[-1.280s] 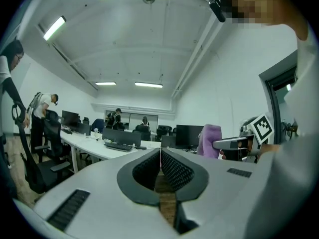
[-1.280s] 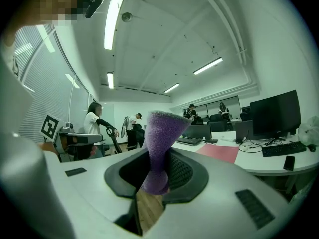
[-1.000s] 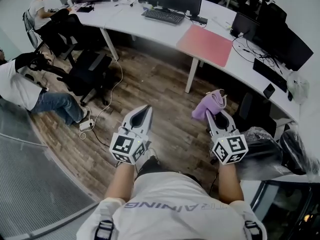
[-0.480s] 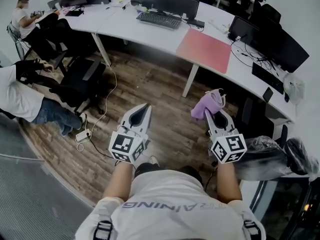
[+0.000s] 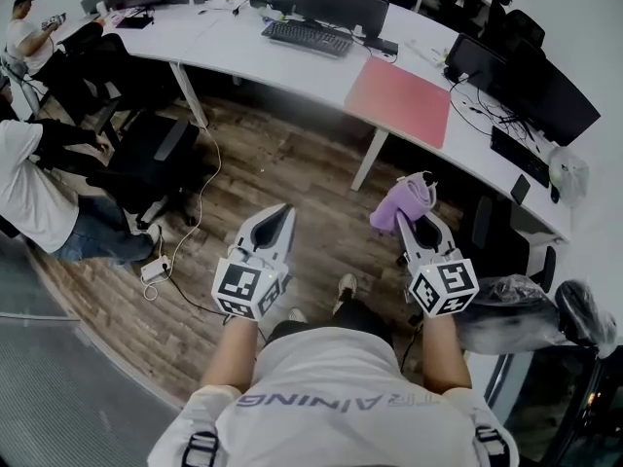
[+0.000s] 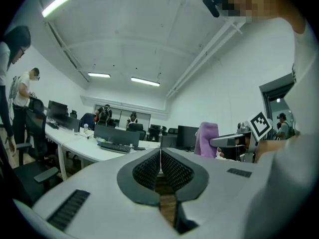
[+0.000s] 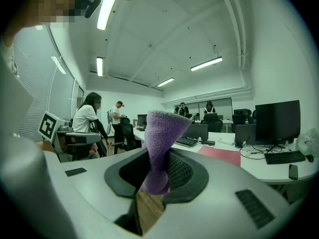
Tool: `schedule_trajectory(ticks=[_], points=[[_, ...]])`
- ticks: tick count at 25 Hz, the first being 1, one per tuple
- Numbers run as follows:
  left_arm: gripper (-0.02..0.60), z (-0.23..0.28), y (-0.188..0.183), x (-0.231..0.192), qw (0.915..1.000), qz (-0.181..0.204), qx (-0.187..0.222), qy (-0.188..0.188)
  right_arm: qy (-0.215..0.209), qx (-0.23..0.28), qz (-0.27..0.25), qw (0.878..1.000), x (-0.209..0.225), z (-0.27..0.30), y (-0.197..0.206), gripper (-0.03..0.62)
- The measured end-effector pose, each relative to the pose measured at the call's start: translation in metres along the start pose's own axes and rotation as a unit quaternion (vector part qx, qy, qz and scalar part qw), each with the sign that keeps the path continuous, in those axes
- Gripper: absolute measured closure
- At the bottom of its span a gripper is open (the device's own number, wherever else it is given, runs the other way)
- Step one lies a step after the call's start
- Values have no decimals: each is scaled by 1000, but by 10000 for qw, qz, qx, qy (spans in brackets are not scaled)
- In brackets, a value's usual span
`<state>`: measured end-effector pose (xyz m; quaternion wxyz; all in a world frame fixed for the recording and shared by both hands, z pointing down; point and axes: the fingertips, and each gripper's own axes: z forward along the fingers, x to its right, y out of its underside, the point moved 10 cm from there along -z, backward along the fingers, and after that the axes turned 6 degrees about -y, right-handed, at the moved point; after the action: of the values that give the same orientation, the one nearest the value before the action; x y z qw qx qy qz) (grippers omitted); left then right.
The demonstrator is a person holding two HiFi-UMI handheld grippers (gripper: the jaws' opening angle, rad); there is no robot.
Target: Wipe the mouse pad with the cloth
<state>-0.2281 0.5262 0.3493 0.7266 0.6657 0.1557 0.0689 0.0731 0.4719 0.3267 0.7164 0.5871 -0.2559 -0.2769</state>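
Right gripper (image 5: 416,220) clamps the cloth (image 5: 402,202); left gripper (image 5: 280,212) is closed on nothing. The pad (image 5: 399,88), upper right on the desk (image 5: 243,52), lies well off; wiping looks not yet begun.

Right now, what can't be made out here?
- Mouse pad: too small in the head view to show dirt; the right gripper view sees it edge-on and far off.
- Cloth: its clamped end is hidden inside the right gripper in the head view; its far side is hidden in the right gripper view.
- Dark slab on the desk: too small to identify in the head view.
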Motion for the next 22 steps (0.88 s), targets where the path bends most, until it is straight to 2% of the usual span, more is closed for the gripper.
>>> schedule_trajectory(ticks=[5, 10, 22], points=[[549, 21, 0, -17, 9999, 24, -59, -135, -149, -1, 41, 9999, 16, 34, 1, 491], [549, 62, -10, -30, 9997, 103, -58, -211, -290, 41, 69, 9995, 49, 72, -6, 491], [549, 208, -27, -29, 9988, 219, -256, -343, -473, 66, 268, 9985, 184, 145, -22, 491]])
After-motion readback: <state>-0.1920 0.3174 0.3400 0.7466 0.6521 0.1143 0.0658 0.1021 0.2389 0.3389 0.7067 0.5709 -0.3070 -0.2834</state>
